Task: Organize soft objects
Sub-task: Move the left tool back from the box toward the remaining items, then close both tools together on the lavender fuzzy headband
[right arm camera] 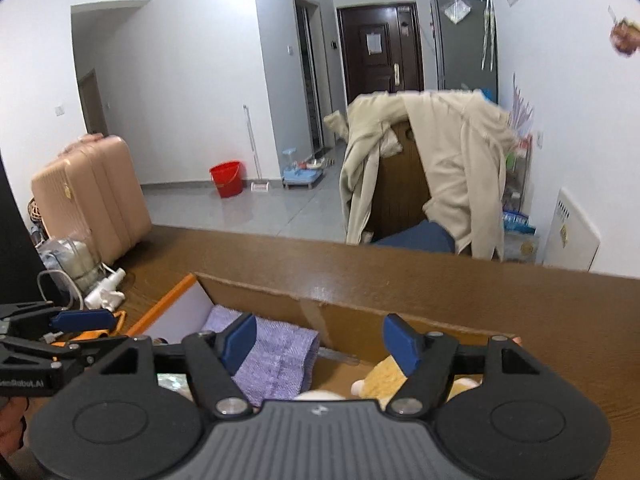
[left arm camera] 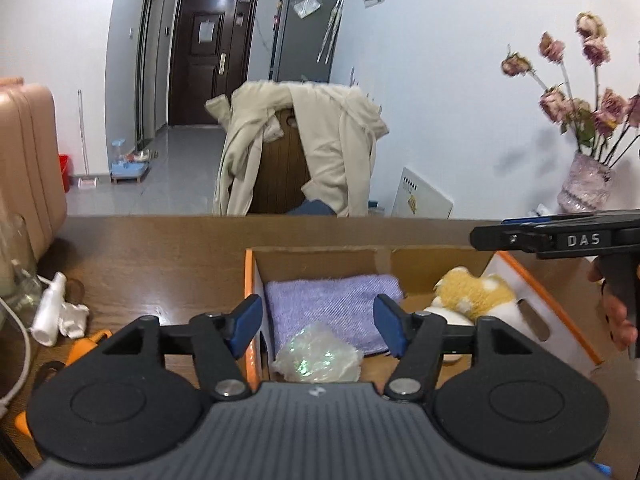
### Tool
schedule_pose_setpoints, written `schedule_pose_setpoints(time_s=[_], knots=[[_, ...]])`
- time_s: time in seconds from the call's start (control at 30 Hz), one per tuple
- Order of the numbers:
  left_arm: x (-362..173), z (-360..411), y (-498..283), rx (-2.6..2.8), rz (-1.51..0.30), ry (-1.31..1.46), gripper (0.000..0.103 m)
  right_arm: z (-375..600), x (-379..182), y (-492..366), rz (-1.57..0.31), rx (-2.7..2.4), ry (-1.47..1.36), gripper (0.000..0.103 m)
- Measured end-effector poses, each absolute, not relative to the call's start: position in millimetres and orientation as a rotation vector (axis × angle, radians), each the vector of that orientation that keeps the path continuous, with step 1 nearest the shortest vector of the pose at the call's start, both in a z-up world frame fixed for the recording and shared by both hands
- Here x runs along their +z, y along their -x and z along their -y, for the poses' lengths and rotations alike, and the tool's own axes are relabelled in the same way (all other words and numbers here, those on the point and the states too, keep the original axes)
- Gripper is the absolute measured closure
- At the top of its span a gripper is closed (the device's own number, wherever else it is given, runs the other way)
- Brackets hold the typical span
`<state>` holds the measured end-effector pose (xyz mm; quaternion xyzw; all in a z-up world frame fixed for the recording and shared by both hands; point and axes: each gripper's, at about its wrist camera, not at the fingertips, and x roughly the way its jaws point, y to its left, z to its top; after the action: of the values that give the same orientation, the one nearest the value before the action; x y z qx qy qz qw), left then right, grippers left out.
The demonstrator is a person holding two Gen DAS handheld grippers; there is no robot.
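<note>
Open cardboard box (left arm camera: 320, 258) on a brown counter (left arm camera: 160, 248), orange trim along its edges. Inside, at the left: folded purple towel (left arm camera: 336, 304), lying flat, with a crinkled clear plastic bag (left arm camera: 318, 354) just in front, touching its near edge. At the right of the box: yellow and white plush toy (left arm camera: 474, 292), apart from the towel.

Left gripper (left arm camera: 318, 320) above the near left part of the box, blue pads spread apart, nothing clamped between them, bag and towel below the gap. Right gripper (right arm camera: 320, 342) above the right half, pads likewise apart and empty, plush toy under its right pad, towel under its left.

Left of the box on the counter: white spray bottle (left arm camera: 50, 312). Beyond the counter: chair draped with a beige jacket (left arm camera: 332, 144), vase of dried roses (left arm camera: 586, 182) far right.
</note>
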<state>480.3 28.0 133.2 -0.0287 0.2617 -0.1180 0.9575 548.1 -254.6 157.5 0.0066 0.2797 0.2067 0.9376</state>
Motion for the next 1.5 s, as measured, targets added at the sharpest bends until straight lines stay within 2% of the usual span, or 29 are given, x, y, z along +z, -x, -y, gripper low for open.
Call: schedule_pose_setpoints(time_s=[0.13,0.2,0.5,0.7,0.8,0.87,1.13,1.5], knots=[[162,-26,-447,-0.24,-0.473,0.042,0.037,264,187,-510,-0.516,0.422,0.011,0.029],[176,-26,-425,-0.242,-0.441,0.033,0.03,269,200,-484,-0.486,0.421,0.036,0.028],[212,-28,-289,-0.254,-0.288,-0.04,0.014,289,223,-341,-0.38,0.452,0.12,0.018],[190,-29,-217,-0.241,-0.297,-0.035,0.01,299,210,-246,-0.326,0.49,0.142,0.015],[166,-36,-189,-0.28,-0.311,0.027,0.004,297,191,-209,-0.331,0.494,0.152,0.015],[146,-41,-178,-0.299,-0.339,0.081,0.003,297,175,-191,-0.342,0.502,0.14,0.015],[86,-40,-160,-0.277,-0.532,0.055,0.003,295,102,-158,-0.518,0.488,0.003,0.015],[78,-31,-182,-0.265,-0.583,0.067,0.003,295,84,-165,-0.576,0.473,-0.032,0.015]])
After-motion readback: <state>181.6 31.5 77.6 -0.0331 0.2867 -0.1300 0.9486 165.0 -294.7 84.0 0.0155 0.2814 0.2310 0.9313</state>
